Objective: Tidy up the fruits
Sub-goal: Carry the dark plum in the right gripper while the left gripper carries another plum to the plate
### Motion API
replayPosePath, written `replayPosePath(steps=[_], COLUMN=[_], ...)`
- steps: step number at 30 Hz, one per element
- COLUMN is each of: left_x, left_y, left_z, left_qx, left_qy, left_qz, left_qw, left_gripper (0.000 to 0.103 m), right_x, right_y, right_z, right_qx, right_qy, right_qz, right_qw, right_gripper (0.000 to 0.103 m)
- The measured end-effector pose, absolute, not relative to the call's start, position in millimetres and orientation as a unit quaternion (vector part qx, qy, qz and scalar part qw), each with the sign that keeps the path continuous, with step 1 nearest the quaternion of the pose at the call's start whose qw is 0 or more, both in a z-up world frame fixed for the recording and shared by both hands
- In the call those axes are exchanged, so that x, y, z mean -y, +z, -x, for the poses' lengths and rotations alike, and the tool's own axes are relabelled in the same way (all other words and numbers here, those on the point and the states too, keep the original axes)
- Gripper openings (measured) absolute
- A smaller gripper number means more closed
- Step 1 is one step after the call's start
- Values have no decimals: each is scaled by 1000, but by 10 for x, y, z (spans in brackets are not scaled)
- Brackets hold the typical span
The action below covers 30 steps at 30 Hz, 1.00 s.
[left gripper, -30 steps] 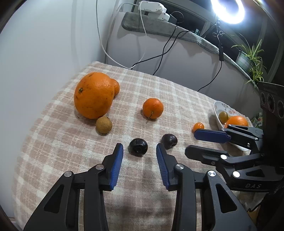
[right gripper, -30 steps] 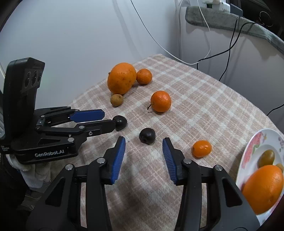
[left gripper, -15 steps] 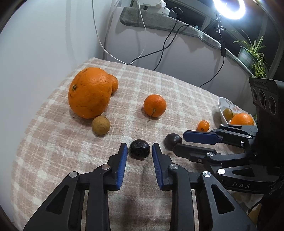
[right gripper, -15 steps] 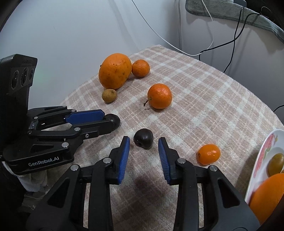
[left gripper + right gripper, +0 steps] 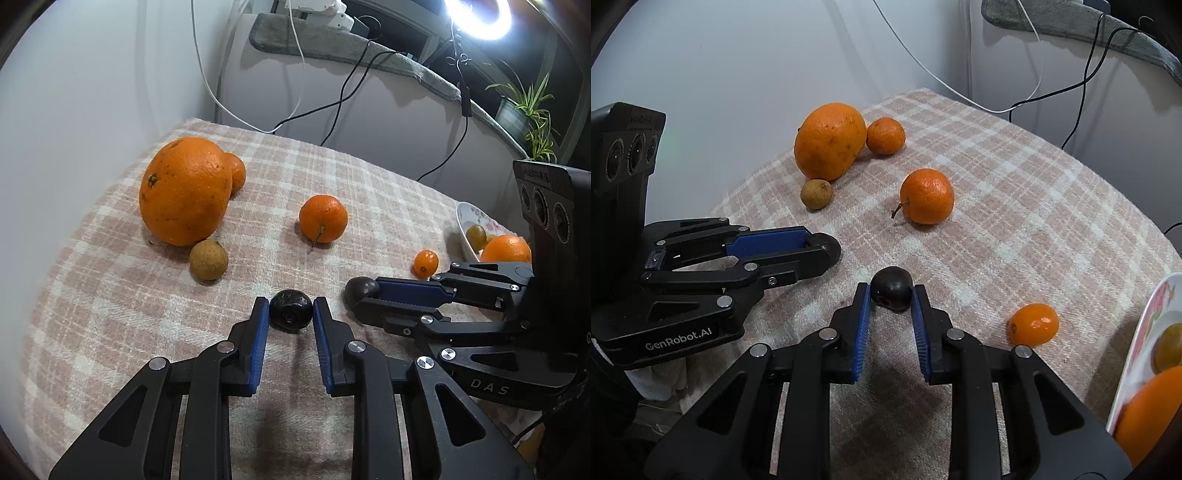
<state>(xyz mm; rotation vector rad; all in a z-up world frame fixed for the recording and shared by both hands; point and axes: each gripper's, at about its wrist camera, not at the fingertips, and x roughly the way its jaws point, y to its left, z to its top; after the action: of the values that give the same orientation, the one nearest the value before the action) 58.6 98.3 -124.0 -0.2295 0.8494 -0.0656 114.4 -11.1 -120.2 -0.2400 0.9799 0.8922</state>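
Nearest in each wrist view, a dark fruit is seen seated between blue pads at the tips. The left tongs [image 5: 290, 314] are closed on the left plum [image 5: 290, 308]; the right tongs [image 5: 891, 295] are closed on the right plum [image 5: 891, 287]. Both fruits appear to rest on the checked tabletop [image 5: 110, 295], and no gap is visible at either pad.

The plate [image 5: 1145, 325] is found to the right, nearer the right tongs, and already holds fruit. A move rightward is judged to be called for, the right tongs having the shorter path.

Farther off, a kumquat [image 5: 1033, 324], a mandarin [image 5: 927, 195], a longan [image 5: 816, 193] and a large orange [image 5: 830, 140] remain on the tabletop.
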Motion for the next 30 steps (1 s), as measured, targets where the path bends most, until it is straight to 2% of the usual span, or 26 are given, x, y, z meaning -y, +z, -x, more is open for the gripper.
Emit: replayPosePath(steps=[17,30], left_x=[-813,-413], left_y=[-1024,-842], left_z=[-451,-401], left_qx=[-383,-365], left_qy=[-45,-83], left_qz=[105,98], left_qw=[917,922], left_gripper=[22,22], right_x=[460,1157], right_y=[-907,-613], right_z=[-973,-816], right_qx=[-426,-402], right_qy=[408,383], right_qz=[85,48], right_qw=[803,830], right_gripper=[23,23])
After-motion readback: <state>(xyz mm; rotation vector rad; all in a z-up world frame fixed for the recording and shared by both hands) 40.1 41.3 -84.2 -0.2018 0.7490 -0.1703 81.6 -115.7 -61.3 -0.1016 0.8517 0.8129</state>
